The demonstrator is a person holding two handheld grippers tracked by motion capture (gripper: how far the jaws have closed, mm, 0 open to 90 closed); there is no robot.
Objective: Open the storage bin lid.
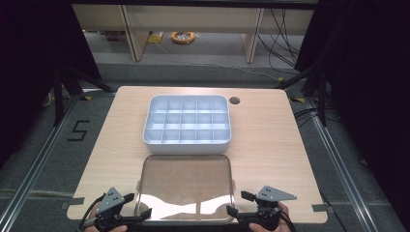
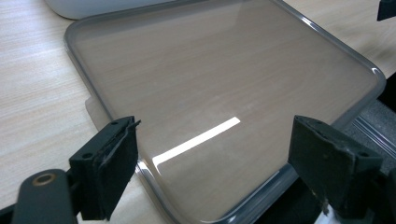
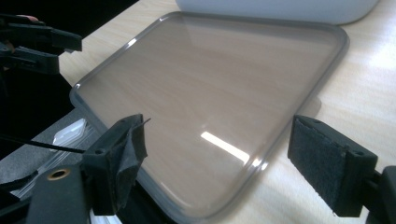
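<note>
A clear smoky plastic lid [image 1: 186, 181] lies flat on the wooden table, just in front of a white compartment box [image 1: 187, 143]. Its near edge reaches the table's front edge. My left gripper [image 1: 138, 205] is at the lid's near left corner, open. In the left gripper view the lid [image 2: 210, 70] spreads out beyond my left gripper [image 2: 215, 133], whose pads stand apart from the rim. My right gripper [image 1: 240, 203] is at the near right corner, open. In the right gripper view the lid [image 3: 219, 70] lies ahead of my right gripper [image 3: 219, 123], untouched. The box's compartments look empty.
A round cable hole [image 1: 234, 100] sits in the table beyond the box's right corner. Bare wood runs along both sides of the box and lid. Dark curtains, stand legs and floor cables surround the table. The other gripper [image 3: 32, 42] shows at the upper left of the right gripper view.
</note>
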